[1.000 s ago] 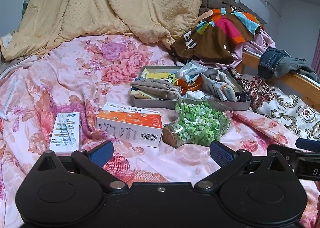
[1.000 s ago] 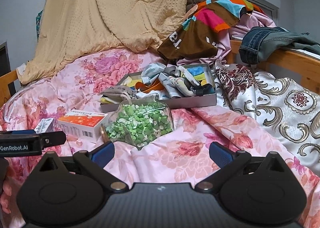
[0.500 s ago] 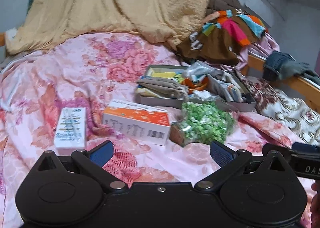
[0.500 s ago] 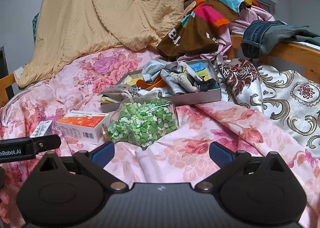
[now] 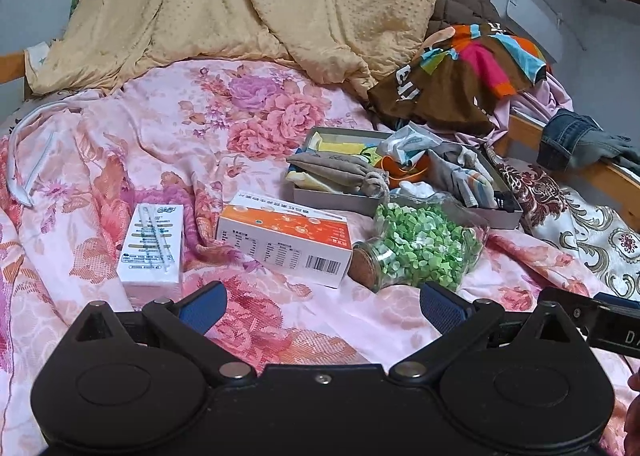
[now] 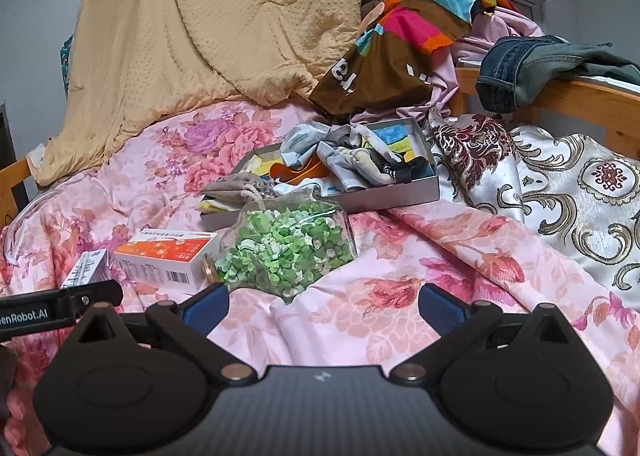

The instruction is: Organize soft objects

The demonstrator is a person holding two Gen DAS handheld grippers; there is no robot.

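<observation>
A grey shallow box (image 5: 332, 197) (image 6: 404, 195) on the floral bedspread holds soft items: a beige drawstring pouch (image 5: 336, 171) (image 6: 236, 189), yellow cloth (image 5: 340, 145), grey socks (image 5: 460, 171) (image 6: 352, 163) and an orange piece (image 5: 404, 171). In front of it lies a glass jar of green paper stars (image 5: 420, 248) (image 6: 284, 248). My left gripper (image 5: 322, 306) is open above the bedspread, short of the jar and the orange carton. My right gripper (image 6: 324, 306) is open too, just before the jar. Neither holds anything.
An orange-white carton (image 5: 284, 238) (image 6: 164, 258) and a white carton (image 5: 154, 244) (image 6: 86, 268) lie left of the jar. A yellow quilt (image 5: 240, 3), brown-and-colourful garment (image 5: 460, 83) and jeans (image 6: 532, 67) on a wooden rail (image 6: 580, 103) lie behind. A brocade cloth (image 6: 560, 183) is at right.
Both grippers have shifted slightly, so the box and jar sit a little differently in view. Jaws stay open and nothing on the bed has moved.
</observation>
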